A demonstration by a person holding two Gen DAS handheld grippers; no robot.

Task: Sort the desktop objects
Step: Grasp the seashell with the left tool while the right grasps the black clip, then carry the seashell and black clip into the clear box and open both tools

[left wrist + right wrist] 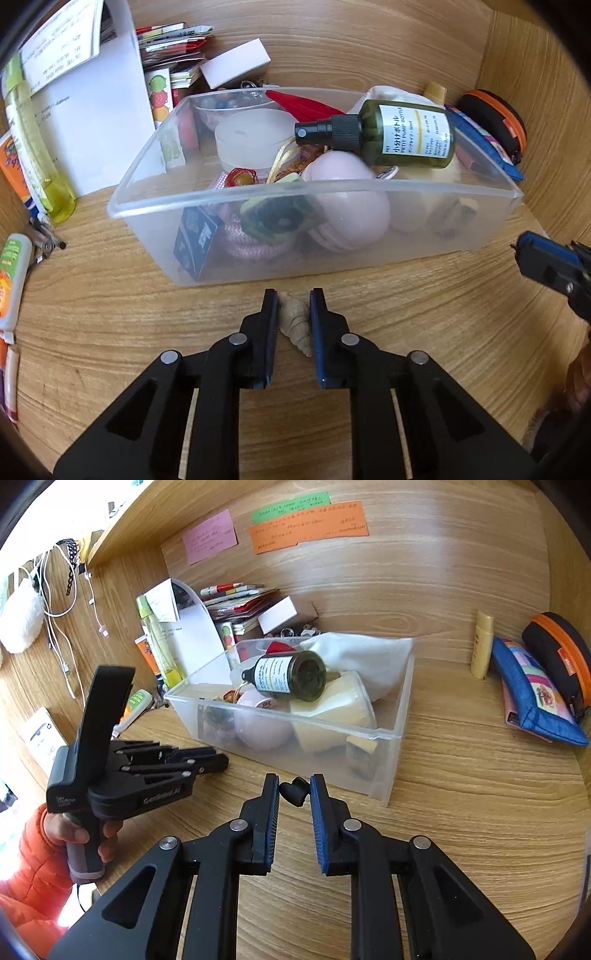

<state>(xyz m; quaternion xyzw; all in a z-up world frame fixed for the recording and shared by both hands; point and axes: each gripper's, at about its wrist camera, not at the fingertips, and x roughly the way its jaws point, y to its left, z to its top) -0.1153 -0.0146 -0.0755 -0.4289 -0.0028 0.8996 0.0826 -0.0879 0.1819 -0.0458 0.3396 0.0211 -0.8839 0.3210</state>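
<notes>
A: What does the left gripper have?

B: A pale, ridged spiral shell, cone-shaped, pinched between its 2 blue ribbed pads. It sits low over the wood-grain desk, just in front of the bin's near wall.

A: And the right gripper?

B: Closed on a small black clip-like piece, matte, with a rounded knob at its top. I cannot tell exactly what the piece is. It is held just off the bin's near corner.

A: Describe the bin.

B: A clear plastic bin, rectangular, frosted walls with a smooth rounded rim. Inside lie a dark green spray bottle with a black ribbed pump, lying on its side atop the heap, a glossy pink egg-shaped case, a white cloth and a translucent round jar.

A: Any free room?

B: Bare desk lies in front of the bin and to its right, up to a blue fabric pouch and a black case with an orange zip by the side wall. Left of the bin it is tight: papers, a yellow-green bottle and tubes crowd the edge.
</notes>
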